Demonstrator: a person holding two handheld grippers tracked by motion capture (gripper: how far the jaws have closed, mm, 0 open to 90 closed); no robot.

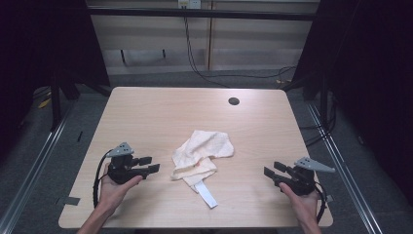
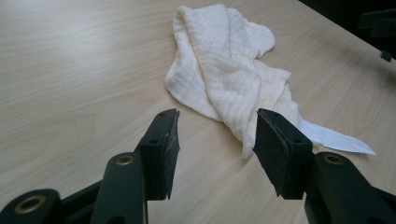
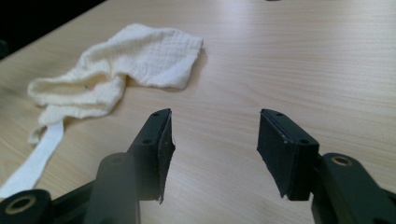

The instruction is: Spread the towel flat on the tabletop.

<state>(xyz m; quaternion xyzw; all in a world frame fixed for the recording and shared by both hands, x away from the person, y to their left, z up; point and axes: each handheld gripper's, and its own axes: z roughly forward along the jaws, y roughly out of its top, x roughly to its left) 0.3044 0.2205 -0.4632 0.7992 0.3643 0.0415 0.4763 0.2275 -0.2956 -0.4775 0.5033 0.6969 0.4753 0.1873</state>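
A crumpled cream cloth [image 1: 202, 156] lies near the middle of the pale wooden desk [image 1: 160, 112], a little toward the near edge. It is bunched and folded over itself, with a wider flap at its far right and a narrow white strip [image 1: 207, 194] trailing from its near end toward the near edge of the desk.

The left tongs [image 1: 148, 164] are held in the person's left hand [image 1: 114, 187] at the near left of the desk, pointing right toward the cloth. Their jaws stand wide apart with nothing between them. In the left gripper view the cloth [image 2: 229, 74] lies just beyond the jaw tips, close but not touched, and bare desk shows in the gap.

The right tongs [image 1: 272, 170] are held in the right hand [image 1: 303, 202] at the near right, pointing left. Their jaws are also wide apart and hold nothing. In the right gripper view the cloth [image 3: 126, 65] lies off to the upper left, well apart from the jaw tips, with its white strip [image 3: 35, 158] running down toward the lower left corner.

A small dark round hole [image 1: 234, 101] sits in the desk near its far edge, right of centre. Cables [image 1: 195, 58] hang behind the desk on the far side.
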